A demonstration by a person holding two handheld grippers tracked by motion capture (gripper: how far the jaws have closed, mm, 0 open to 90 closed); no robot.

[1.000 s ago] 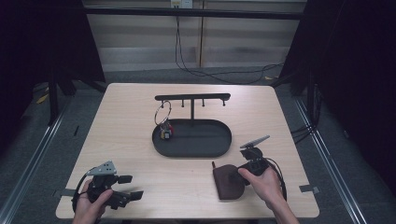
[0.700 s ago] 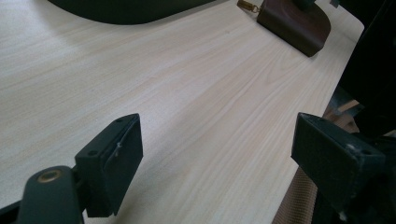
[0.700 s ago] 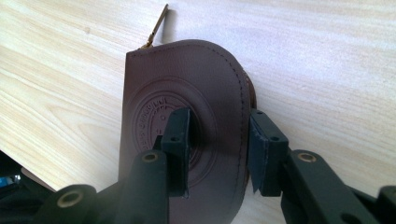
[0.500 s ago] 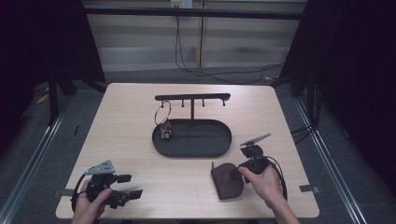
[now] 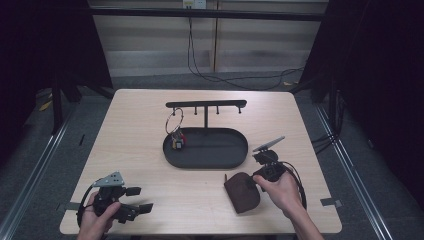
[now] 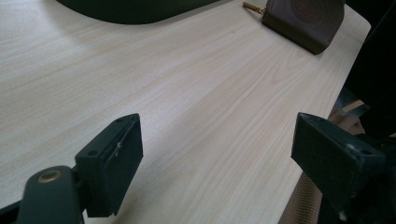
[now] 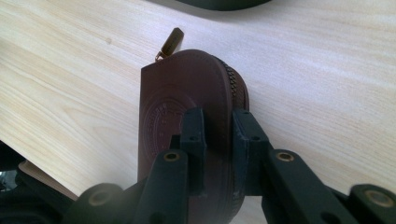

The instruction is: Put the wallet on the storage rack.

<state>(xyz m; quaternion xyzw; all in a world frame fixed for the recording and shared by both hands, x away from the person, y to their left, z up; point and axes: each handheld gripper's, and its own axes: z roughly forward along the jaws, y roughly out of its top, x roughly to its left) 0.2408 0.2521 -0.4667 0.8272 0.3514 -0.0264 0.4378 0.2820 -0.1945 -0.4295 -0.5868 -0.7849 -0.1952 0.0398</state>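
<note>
A brown leather zip pouch sits near the table's front right. My right gripper is shut on its zipped edge, and in the right gripper view the two jaws pinch that rim of the pouch, whose brass zip pull points away. My left gripper is at the front left, open with nothing between its fingers. In the left gripper view its jaws stand wide apart over bare wood, with the pouch far off.
A black oval tray with a hook rail stands mid-table. A key ring with keys hangs from the rail's left hook. The table's front edge is close to both hands.
The right gripper and the pouch have edged slightly away from the front edge. The left gripper has barely moved.
</note>
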